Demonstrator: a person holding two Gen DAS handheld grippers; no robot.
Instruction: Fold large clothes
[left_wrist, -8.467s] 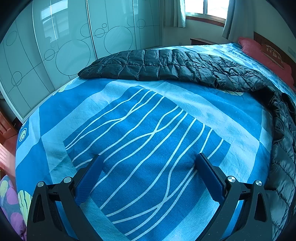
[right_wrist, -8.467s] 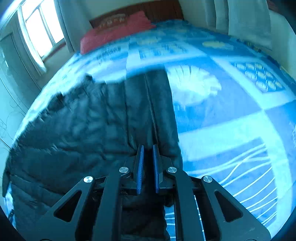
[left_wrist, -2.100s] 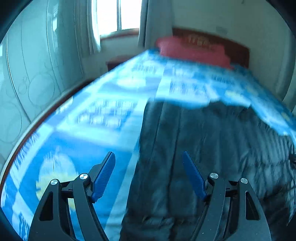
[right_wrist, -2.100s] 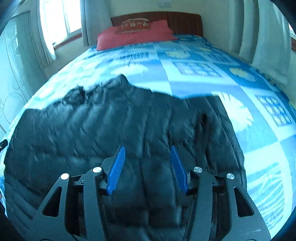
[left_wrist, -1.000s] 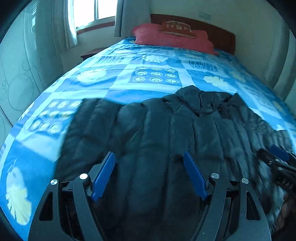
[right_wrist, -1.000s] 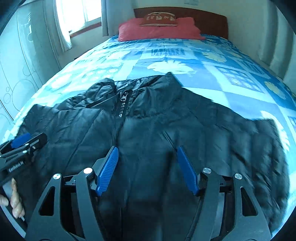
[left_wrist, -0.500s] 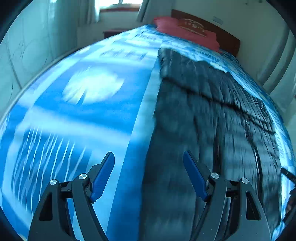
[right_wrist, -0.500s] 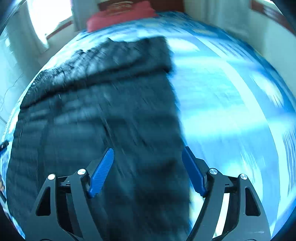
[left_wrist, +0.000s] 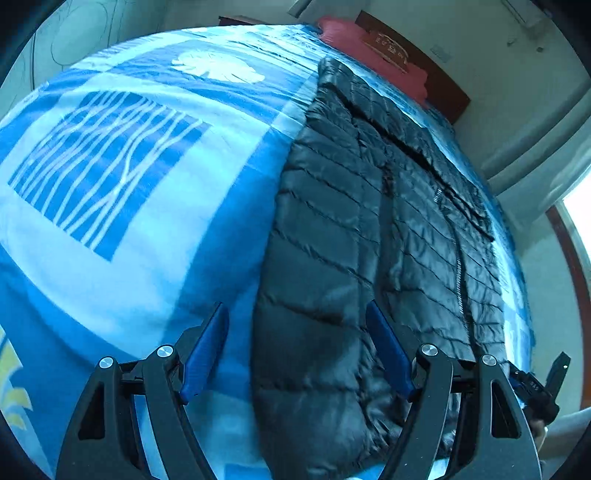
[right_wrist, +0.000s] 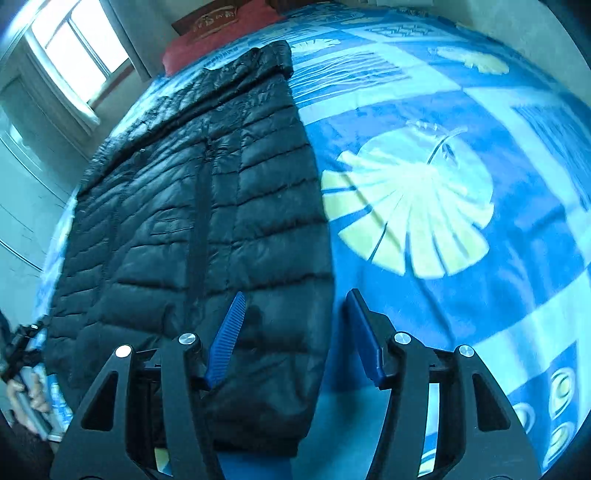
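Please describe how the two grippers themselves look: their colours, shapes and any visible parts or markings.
Both look alike. The left gripper and the right gripper each have a matte black frame with triangular cut-outs, round silver bolt heads at the joints, and two flat blue fingers with fine ribbing. No cables show. White lettering on one body is too small to read.

No readable text in either view. Red pillow (left_wrist: 373, 46) at bed head carries gold emblem or lettering, too small and blurred to make out; same in right wrist view (right_wrist: 218, 22). Small pale markings on other tool's body at right edge of left wrist view (left_wrist: 532, 386), illegible. Jacket (left_wrist: 369, 240) shows no legible label.
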